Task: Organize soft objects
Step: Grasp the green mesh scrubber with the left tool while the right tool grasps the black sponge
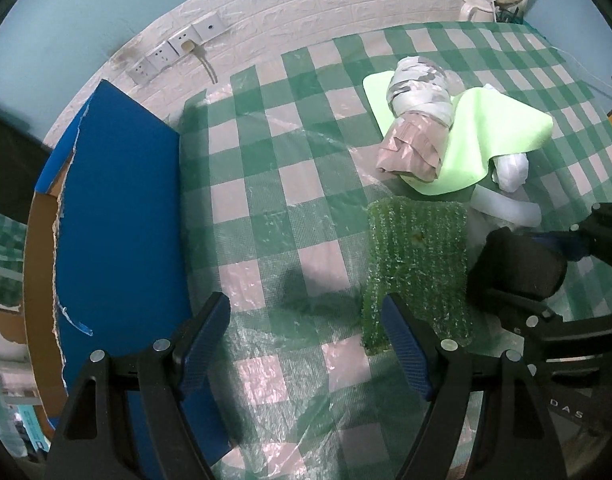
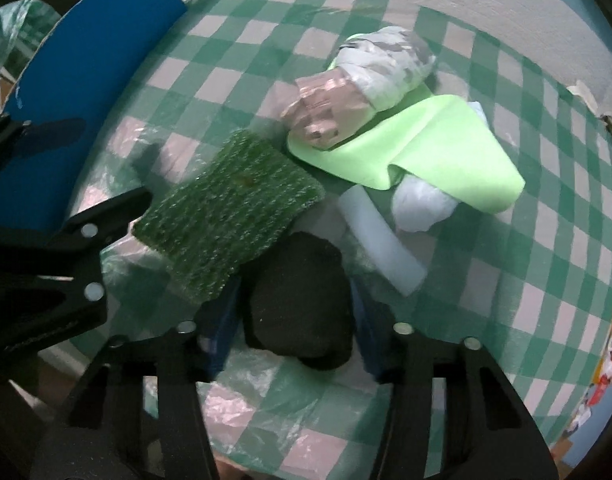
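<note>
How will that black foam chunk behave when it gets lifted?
The black foam looks porous and rough, so it is probably light and unlikely to slip. It sits between the right gripper fingers, which seem to press it, so it may squash a little. Its lumpy, flat-sided shape suggests it won't roll when set down.

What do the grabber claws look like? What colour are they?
Both the left gripper and the right gripper are black, with two long fingers that have cut-out slots and round silver studs. The inner faces carry dark blue textured pads. Pale lettering marks the right gripper's body. No cables or sleeves show.
</note>
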Demonstrator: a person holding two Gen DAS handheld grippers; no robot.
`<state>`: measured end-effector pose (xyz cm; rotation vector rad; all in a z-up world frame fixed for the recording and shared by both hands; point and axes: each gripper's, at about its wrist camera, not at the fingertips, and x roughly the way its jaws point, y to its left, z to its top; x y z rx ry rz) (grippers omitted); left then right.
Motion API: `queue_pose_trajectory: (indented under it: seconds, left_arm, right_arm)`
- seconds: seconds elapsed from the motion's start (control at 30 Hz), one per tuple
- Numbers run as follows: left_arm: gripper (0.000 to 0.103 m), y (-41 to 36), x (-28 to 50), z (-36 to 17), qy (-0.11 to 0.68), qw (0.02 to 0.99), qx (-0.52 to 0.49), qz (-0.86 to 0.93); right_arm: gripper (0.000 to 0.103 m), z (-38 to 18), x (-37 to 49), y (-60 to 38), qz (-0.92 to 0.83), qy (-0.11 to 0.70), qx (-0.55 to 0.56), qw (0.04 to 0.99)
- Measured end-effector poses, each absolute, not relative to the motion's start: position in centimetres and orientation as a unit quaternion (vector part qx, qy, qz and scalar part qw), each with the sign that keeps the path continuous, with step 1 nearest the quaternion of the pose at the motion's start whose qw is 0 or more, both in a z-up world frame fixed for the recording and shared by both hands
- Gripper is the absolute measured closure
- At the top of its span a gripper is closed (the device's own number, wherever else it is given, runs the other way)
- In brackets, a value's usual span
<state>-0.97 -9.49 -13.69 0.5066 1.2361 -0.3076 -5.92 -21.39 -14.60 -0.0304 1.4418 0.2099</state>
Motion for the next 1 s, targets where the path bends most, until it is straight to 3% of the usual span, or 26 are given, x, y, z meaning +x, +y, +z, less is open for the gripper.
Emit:
queue_pose_trajectory:
  seconds: [0.1,0.17,1.0]
  left_arm:
    - [0.024,-9.6,-0.8,-13.8,0.571,0.774,0.233,-0.142]
    - [0.023,-9.7,-0.7,-13.9,0.574,0.773,0.23,-0.144]
    - [0.018,-15.1,-0.7,-17.0,0.619,0.737,0.199,-0.186]
  right_arm:
    - [0.069,-14.4,-5.9,-21.6,0.099,0.657,-0.013,0.747]
    - [0.072,-14.0,-5.8,-22.2,0.092,0.655,-0.009,0.75]
    - [0.072,-12.7,-4.8,-27.0,0.043,0.636,0.036,0.77]
